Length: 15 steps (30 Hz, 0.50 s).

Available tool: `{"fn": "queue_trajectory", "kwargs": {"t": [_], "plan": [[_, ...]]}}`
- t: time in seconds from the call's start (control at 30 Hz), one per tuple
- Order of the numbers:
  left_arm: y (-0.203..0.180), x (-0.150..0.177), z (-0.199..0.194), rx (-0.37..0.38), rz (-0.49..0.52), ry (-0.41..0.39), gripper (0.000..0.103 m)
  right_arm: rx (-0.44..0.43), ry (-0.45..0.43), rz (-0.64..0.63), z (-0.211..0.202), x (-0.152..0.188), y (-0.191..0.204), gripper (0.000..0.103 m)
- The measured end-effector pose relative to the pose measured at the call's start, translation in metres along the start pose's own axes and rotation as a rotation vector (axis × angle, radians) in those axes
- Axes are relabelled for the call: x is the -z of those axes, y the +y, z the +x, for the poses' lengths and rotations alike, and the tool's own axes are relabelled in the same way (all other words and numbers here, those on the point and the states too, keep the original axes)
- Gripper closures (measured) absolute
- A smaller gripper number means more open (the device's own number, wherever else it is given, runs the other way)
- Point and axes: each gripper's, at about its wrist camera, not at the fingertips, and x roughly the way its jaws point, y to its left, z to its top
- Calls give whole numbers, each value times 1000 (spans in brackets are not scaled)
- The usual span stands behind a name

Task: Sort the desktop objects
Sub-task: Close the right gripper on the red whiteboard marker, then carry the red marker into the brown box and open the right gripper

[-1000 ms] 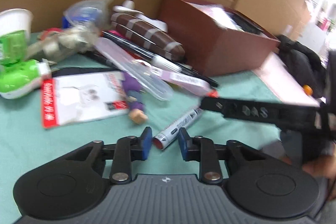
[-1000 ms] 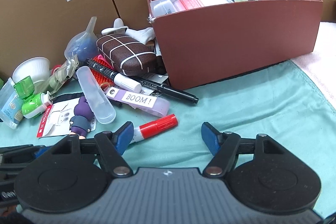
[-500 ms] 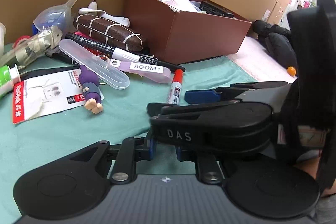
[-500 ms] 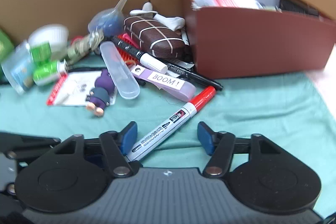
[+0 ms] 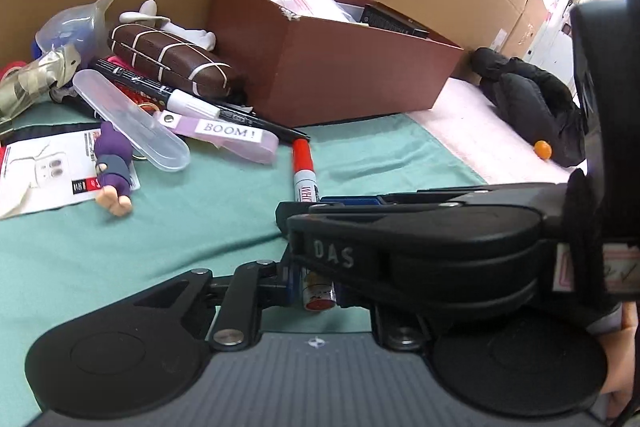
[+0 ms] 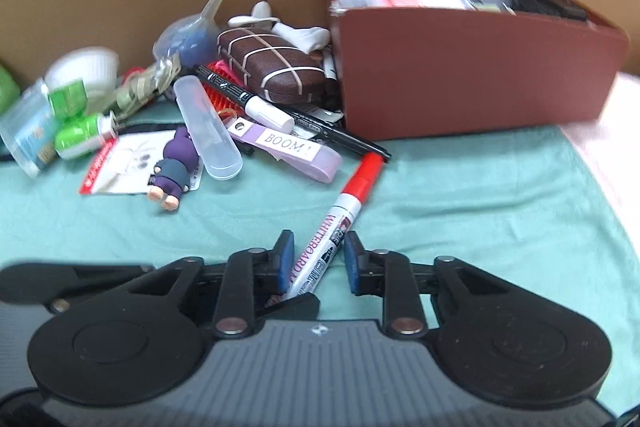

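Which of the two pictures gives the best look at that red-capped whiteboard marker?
The right wrist view. There the whiteboard marker lies nearly whole, from red cap to printed barrel, between the closing jaws of the right gripper. In the left wrist view, the marker shows only its cap and butt end; the right gripper crosses over the middle.

right claw (image 6: 319, 263) closing, whiteboard marker (image 6: 335, 227) between

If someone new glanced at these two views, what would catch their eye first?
Probably the red-capped whiteboard marker lying on the teal cloth, with both grippers closing on it: the right gripper around its barrel, the left gripper at its tail end. Behind it a heap of clutter lies beside the open brown box.
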Motion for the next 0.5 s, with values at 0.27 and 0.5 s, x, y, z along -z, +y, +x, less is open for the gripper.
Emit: {"fn": "queue_trajectory", "kwargs": {"t": [0.27,0.5], "plan": [[-25,-5,-29,15,41,-86,87,-19,-89,38,-40,7,-4,82],[-44,-46,-44,38,97,-179,87,-22,-240,11,-87,-18,-9,83]]}}
